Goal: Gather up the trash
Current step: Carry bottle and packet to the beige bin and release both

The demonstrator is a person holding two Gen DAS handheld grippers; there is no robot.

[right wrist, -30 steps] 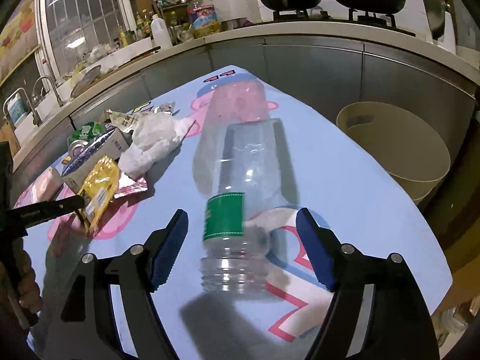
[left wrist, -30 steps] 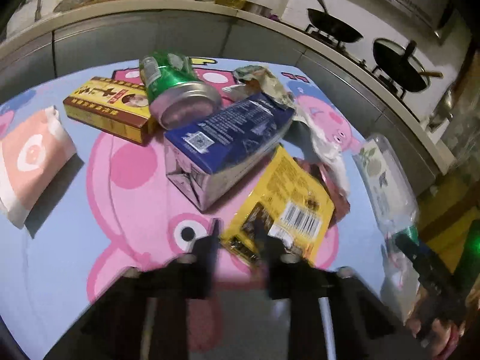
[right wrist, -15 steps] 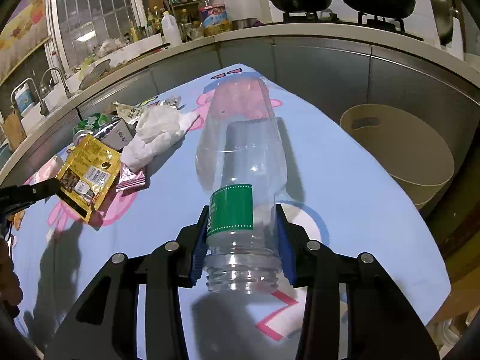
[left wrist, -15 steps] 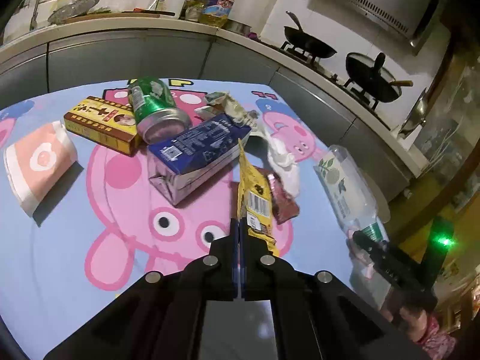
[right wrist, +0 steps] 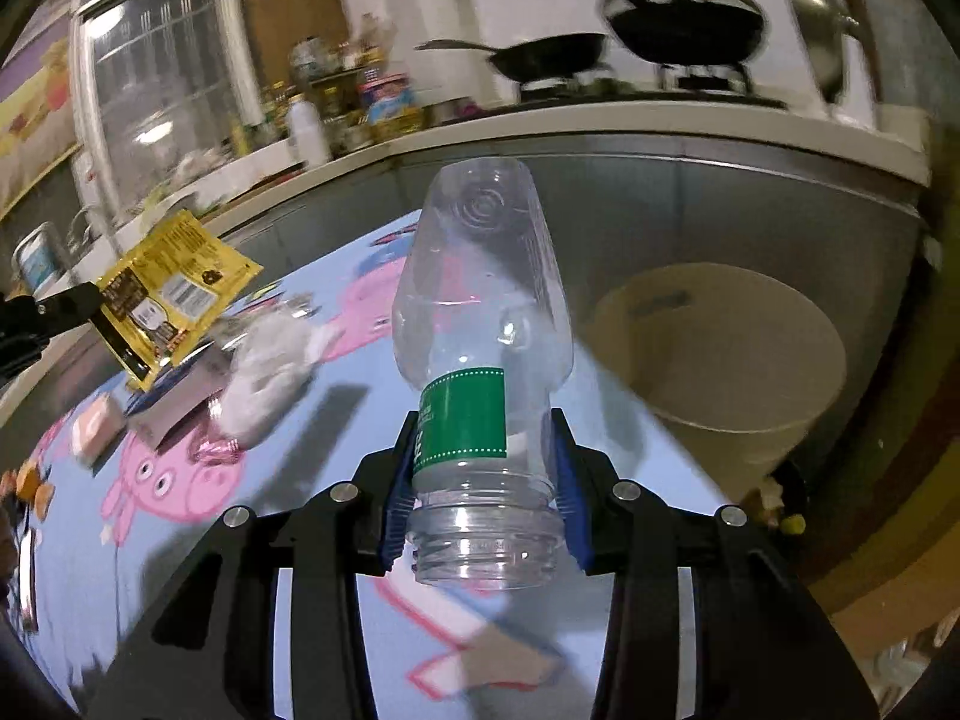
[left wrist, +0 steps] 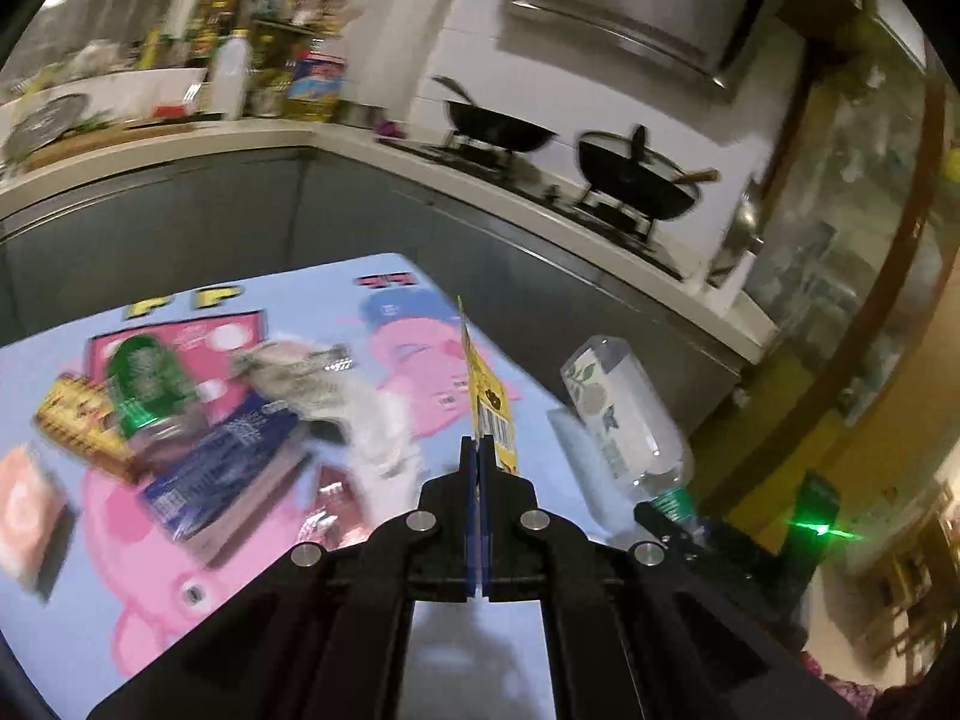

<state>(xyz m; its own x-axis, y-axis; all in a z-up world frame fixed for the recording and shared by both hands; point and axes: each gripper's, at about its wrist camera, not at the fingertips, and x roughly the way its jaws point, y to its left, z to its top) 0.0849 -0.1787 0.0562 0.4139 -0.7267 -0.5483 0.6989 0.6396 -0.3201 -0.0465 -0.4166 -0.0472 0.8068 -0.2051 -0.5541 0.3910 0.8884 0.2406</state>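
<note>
So the desk (right wrist: pixel 606 384) with the cartoon-pig cover is the biggest thing here, stretching out ahead of and below both grippers. Next is the tan bin (right wrist: pixel 720 354), sitting off the desk edge, ahead and to the right of the right hand-held gripper (right wrist: pixel 486 498). As far as I can see inside, it looks empty, though the bottom isn't fully visible. My guess is it's parked there so stuff can just be dropped over the edge.

The right hand-held gripper has its blue pads clamped on the neck end of a clear bottle (right wrist: pixel 480 312), mouth toward the camera, base pointing out. No cap, nothing inside. The neck is the narrow, stiff part, so it makes sense as a grab point.

The left hand-held gripper (left wrist: pixel 478 450) is squeezed fully together on the bottom edge of a yellow wrapper (left wrist: pixel 485 390), which sticks up edge-on, lifted clear of the desk. Thin foil, so pinching flat is about the only way.

Still lying ahead and left of that gripper: blue carton (left wrist: pixel 222 474), crumpled tissue (left wrist: pixel 348 396), green can (left wrist: pixel 147 390), yellow box (left wrist: pixel 78 426), pink pack (left wrist: pixel 27 507). Blurry, but all untouched.
</note>
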